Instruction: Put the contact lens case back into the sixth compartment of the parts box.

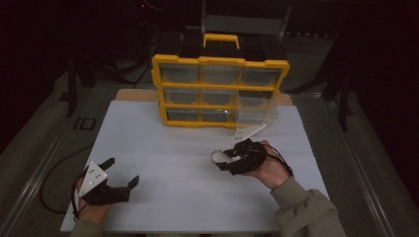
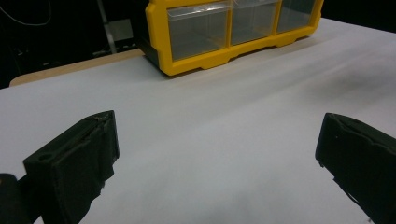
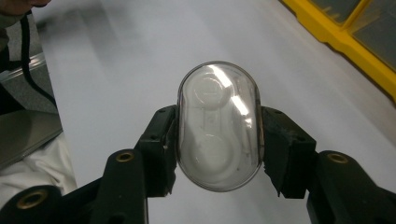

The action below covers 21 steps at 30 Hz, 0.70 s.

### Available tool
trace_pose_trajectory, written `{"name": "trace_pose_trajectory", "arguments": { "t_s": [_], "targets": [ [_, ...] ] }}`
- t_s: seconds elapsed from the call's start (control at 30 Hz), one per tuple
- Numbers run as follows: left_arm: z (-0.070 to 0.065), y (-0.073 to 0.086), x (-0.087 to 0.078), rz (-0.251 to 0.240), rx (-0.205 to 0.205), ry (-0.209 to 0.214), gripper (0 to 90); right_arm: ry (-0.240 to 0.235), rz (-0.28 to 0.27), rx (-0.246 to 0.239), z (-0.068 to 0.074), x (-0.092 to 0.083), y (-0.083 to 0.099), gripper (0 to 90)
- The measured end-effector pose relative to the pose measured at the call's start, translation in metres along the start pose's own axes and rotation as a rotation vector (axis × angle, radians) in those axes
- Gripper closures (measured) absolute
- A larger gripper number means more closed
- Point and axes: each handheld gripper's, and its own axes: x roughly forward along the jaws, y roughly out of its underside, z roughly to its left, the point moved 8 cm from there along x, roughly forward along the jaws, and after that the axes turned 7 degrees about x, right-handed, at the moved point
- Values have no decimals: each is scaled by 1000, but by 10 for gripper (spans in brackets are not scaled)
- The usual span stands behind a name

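A clear oval plastic case (image 3: 218, 126) with white parts inside is clamped between the two black jaws of my right gripper (image 3: 218, 140), which is shut on it. From above, that gripper (image 1: 228, 159) hovers over the white sheet in front of the yellow organizer (image 1: 220, 91), with the case (image 1: 222, 157) at its tip. One clear drawer (image 1: 254, 111) at the organizer's lower right is pulled out. My left gripper (image 1: 123, 170) rests near the sheet's front left corner, jaws wide apart with nothing between them; its fingers (image 2: 74, 163) frame bare sheet.
The white sheet (image 1: 163, 163) covers a wooden tabletop. A thin white strip (image 1: 249, 131) lies just in front of the pulled-out drawer. A black handle-topped box stands behind the organizer. Dark floor and cables surround the table.
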Motion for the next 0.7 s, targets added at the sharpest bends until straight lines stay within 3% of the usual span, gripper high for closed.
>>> {"name": "trace_pose_trajectory", "arguments": {
  "t_s": [0.7],
  "targets": [
    [-1,1,1,2,1,3,3,31,-19,39,-18,-12,-19,491]
  ]
}}
